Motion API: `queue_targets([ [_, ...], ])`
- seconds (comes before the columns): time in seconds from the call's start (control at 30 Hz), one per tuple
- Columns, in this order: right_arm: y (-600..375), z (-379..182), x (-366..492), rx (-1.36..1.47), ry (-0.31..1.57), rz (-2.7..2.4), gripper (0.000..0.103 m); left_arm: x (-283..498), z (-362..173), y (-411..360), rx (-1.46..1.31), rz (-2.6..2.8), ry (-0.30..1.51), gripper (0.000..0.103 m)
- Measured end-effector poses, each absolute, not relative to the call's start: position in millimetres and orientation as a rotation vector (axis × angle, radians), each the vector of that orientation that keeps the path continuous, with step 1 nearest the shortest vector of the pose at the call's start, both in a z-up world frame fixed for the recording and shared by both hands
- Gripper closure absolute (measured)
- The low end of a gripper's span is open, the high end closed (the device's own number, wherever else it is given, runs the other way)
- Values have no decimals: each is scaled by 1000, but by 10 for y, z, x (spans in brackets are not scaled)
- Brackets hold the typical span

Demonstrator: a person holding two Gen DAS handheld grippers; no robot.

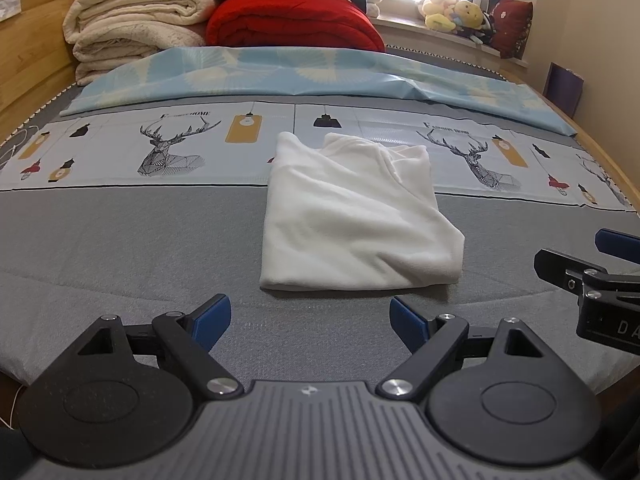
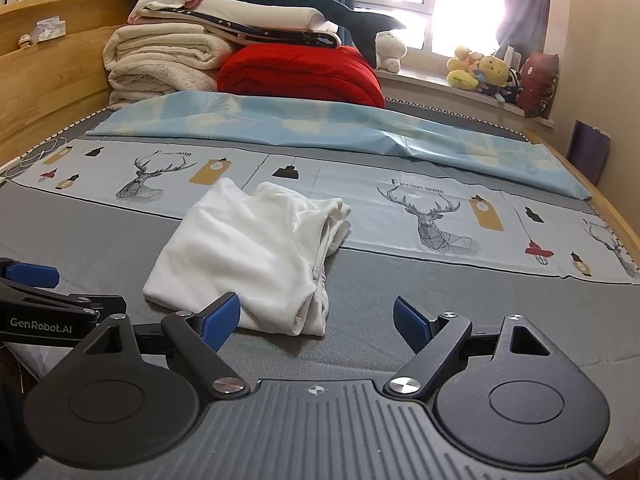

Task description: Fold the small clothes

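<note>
A small white garment (image 1: 352,216) lies folded into a rough rectangle on the grey bed cover (image 1: 120,248); it also shows in the right wrist view (image 2: 248,256). My left gripper (image 1: 310,320) is open and empty, just short of the garment's near edge. My right gripper (image 2: 316,320) is open and empty, at the garment's near right corner; its left pad (image 2: 222,316) overlaps the cloth's edge in the view. The right gripper also shows at the right edge of the left wrist view (image 1: 592,264).
A deer-print sheet (image 1: 160,148) and a light blue sheet (image 1: 280,76) lie beyond the garment. Folded cream blankets (image 1: 136,28) and a red quilt (image 1: 292,20) are stacked at the headboard. Plush toys (image 2: 484,70) sit on the windowsill. A wooden bed frame (image 2: 48,92) runs along the left.
</note>
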State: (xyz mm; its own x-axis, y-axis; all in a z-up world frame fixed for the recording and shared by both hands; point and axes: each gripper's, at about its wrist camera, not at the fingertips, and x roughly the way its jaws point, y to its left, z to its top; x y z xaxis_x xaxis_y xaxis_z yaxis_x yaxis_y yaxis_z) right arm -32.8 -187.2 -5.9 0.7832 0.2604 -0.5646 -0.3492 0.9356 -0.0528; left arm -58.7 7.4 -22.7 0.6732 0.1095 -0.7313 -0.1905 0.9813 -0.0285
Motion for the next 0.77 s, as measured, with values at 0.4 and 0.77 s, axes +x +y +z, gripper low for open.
queue_targets([
  [0.4, -1870, -57, -332, -160, 585, 332, 18, -580, -227, 61, -104, 165, 812, 13],
  [0.77, -1856, -57, -331, -159, 585, 329, 18, -585, -230, 54, -104, 164, 807, 13],
])
